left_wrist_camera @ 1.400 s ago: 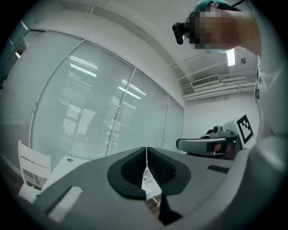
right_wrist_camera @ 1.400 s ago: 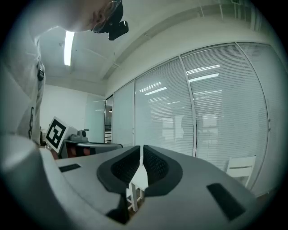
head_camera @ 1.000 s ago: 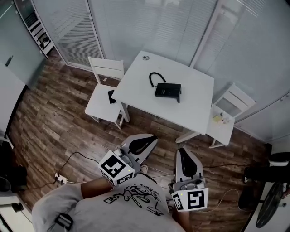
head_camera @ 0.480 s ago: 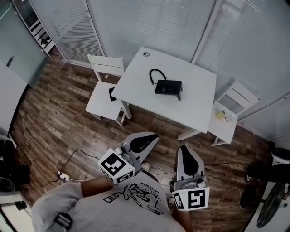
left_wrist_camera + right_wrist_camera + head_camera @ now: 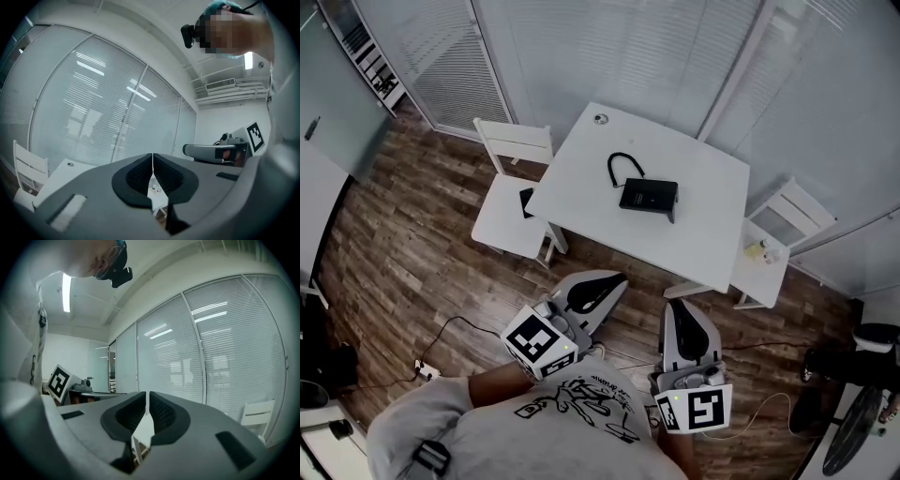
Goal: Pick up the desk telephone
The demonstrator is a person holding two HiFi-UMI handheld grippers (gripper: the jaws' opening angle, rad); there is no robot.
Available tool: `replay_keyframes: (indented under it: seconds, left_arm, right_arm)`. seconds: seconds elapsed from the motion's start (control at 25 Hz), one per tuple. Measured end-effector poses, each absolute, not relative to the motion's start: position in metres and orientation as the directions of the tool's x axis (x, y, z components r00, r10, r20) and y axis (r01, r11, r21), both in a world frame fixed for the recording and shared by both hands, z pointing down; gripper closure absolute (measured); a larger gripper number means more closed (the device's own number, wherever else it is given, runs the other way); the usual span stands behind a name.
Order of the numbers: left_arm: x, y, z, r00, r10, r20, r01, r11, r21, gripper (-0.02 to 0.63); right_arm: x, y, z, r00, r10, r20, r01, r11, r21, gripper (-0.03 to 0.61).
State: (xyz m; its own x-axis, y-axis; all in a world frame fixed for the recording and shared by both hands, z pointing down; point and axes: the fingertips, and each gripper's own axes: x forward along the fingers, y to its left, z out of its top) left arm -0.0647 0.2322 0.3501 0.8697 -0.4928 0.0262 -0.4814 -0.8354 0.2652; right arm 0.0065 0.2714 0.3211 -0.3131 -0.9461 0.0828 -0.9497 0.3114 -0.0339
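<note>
I have picked up nothing yet: my left tool [image 5: 614,281] and right tool [image 5: 677,311] are both pinched shut and empty, and the desk telephone [image 5: 648,195] lies untouched mid-tabletop [image 5: 705,220], well apart at twelve o'clock.

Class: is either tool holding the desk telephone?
No, the desk telephone lies on the table, away from the left tool and right tool.

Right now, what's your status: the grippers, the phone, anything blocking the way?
Left gripper and right gripper shut, empty, short of the table. Desk telephone untouched on it. Left chair, right chair flank it; none at the near edge.
</note>
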Motion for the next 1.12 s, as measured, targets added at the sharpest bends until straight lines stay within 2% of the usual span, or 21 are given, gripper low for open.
replay_keyframes:
  seconds: [0.56, 0.88, 1.12]
  left_arm:
    - [-0.104, 0.117, 0.35, 0.871, -0.492, 0.012, -0.475, -0.834, 0.28, 0.604]
    - [-0.122, 0.087, 0.356, 0.881, -0.472, 0.024, -0.463, -0.852, 0.243, 0.604]
    - [-0.123, 0.074, 0.367, 0.883, -0.467, 0.041, -0.459, -0.844, 0.277, 0.604]
  right_arm:
    - [-0.034, 0.159, 0.319, -0.321, -0.941, 0.108, -0.947, 0.322, -0.011, 0.557]
    - [-0.056, 0.13, 0.329, -0.311, -0.941, 0.131, -0.95, 0.311, -0.022, 0.557]
    - [-0.054, 0.116, 0.339, -0.301, -0.942, 0.15, -0.954, 0.299, -0.032, 0.557]
